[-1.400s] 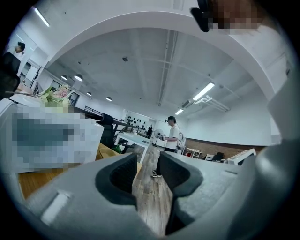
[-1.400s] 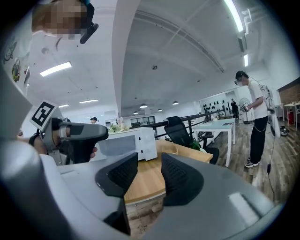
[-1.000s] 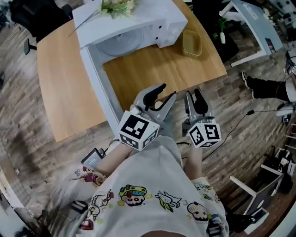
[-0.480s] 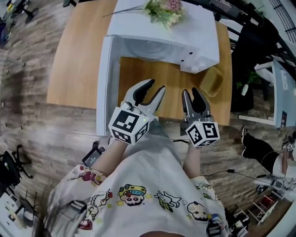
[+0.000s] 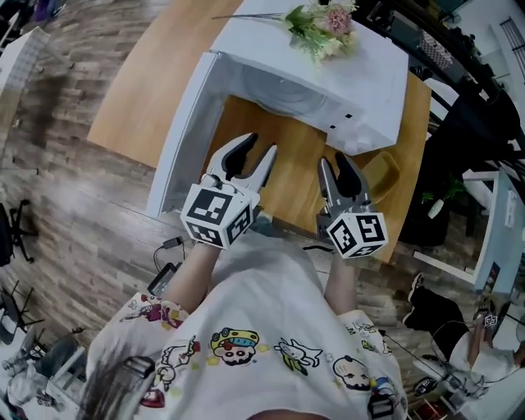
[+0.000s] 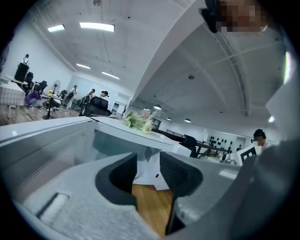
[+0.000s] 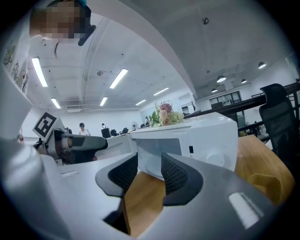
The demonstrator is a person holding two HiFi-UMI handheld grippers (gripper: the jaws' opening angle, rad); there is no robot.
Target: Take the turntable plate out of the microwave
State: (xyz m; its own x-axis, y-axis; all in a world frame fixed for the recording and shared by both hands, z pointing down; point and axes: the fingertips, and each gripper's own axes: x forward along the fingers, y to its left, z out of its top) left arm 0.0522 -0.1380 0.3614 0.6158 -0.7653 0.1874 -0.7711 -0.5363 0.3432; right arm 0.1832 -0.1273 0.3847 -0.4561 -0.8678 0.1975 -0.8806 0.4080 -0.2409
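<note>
Both pairs of jaws stand a little apart with nothing between them; through each gap only bare wood and white microwave show. The left gripper [image 5: 253, 158] and the right gripper [image 5: 335, 175] hover side by side over the near part of the wooden desk [image 5: 283, 176], left of one another and not touching, both pointing at the far side.

Just beyond them sits the white microwave [image 5: 361, 78], its door [image 5: 182, 139] swung open to the left. The turntable plate [image 5: 273, 92] lies inside the cavity, a pale round shape on its floor, well apart from both grippers. A bunch of flowers [image 5: 321, 25] rests on the microwave's top. Right of the microwave, near the right gripper, a small yellowish dish [image 5: 383, 171] sits on the desk. At the near edge shows the person's white printed shirt [image 5: 271, 344].
</note>
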